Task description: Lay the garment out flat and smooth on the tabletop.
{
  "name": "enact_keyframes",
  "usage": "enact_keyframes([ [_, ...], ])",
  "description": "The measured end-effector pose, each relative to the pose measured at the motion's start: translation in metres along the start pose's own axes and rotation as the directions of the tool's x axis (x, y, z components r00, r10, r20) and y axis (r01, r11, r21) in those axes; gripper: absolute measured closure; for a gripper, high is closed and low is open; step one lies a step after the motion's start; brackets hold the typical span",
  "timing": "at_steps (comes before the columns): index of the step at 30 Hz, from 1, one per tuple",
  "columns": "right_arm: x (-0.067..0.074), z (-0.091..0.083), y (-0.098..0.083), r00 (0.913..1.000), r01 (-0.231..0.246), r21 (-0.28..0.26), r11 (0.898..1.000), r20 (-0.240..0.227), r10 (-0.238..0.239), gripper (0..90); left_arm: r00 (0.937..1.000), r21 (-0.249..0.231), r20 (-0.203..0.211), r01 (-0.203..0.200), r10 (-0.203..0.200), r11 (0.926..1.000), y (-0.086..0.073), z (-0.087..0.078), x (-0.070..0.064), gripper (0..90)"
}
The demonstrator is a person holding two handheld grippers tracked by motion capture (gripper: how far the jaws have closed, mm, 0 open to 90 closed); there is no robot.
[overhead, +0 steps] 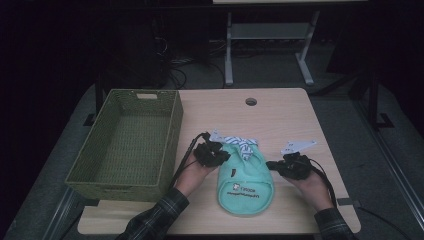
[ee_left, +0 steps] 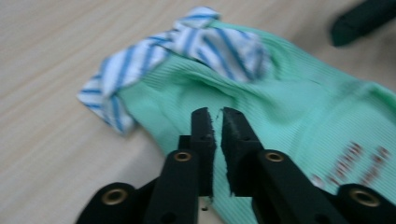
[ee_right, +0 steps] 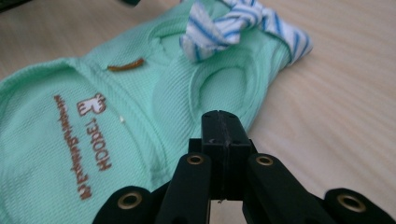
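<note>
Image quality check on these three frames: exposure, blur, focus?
High view: underexposed, surroundings nearly black, only the table and basket readable. Left gripper view: motion blur smears the green garment and its print. Right gripper view: sharper, brown lettering visible but hard to read, far striped trim soft.

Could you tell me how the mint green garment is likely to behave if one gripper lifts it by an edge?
The mint green garment is thin ribbed knit lying flat with soft folds, so it would probably droop and hang rather than hold its shape. It looks light. The striped collar is already rumpled, so it may flop over. Pushed on the wooden table, it would likely bunch, not slide.
</note>
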State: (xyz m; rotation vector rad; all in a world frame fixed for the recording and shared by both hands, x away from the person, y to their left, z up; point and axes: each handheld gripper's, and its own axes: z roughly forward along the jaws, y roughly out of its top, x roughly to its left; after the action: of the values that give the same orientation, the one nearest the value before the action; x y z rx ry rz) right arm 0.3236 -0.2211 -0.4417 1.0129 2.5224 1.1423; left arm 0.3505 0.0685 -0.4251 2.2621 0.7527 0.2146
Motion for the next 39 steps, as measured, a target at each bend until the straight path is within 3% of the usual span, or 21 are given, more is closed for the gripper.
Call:
enact_keyframes([
  [7,-0.009,0.009,0.014,0.9998,-0.009,-0.013,1.000,0.020,0.009,90.0,0.9984,0.048,0.037,-0.044,0.042,0.9979,-0.025,-0.004,-0.020,87.4],
  [16,-0.024,0.033,0.043,0.9990,-0.009,0.003,1.000,0.044,0.009,90.0,0.9972,0.137,0.051,-0.061,0.054,0.9887,-0.035,0.011,-0.019,87.3],
  [21,-0.032,0.049,0.054,0.9980,-0.008,0.012,1.000,0.063,0.008,90.0,0.9964,0.139,0.046,-0.077,0.071,0.9872,-0.034,0.012,-0.019,87.9],
  [26,-0.040,0.063,0.052,0.9986,-0.025,0.025,0.999,0.047,0.024,90.0,0.9959,0.149,0.048,-0.083,0.077,0.9853,-0.034,0.012,-0.019,87.9],
  [31,-0.038,0.074,0.050,0.9991,-0.028,0.049,0.998,0.034,0.026,90.0,0.9961,0.147,0.049,-0.080,0.074,0.9859,-0.033,0.012,-0.020,88.0],
  [34,-0.037,0.080,0.048,0.9975,-0.012,0.093,0.996,0.070,0.005,90.0,0.9955,0.149,0.043,-0.090,0.084,0.9848,-0.033,0.012,-0.020,88.0],
  [39,-0.044,0.078,0.046,0.9935,-0.007,0.096,0.995,0.114,-0.004,90.0,0.9957,0.153,0.042,-0.088,0.083,0.9843,-0.033,0.012,-0.020,88.5],
])
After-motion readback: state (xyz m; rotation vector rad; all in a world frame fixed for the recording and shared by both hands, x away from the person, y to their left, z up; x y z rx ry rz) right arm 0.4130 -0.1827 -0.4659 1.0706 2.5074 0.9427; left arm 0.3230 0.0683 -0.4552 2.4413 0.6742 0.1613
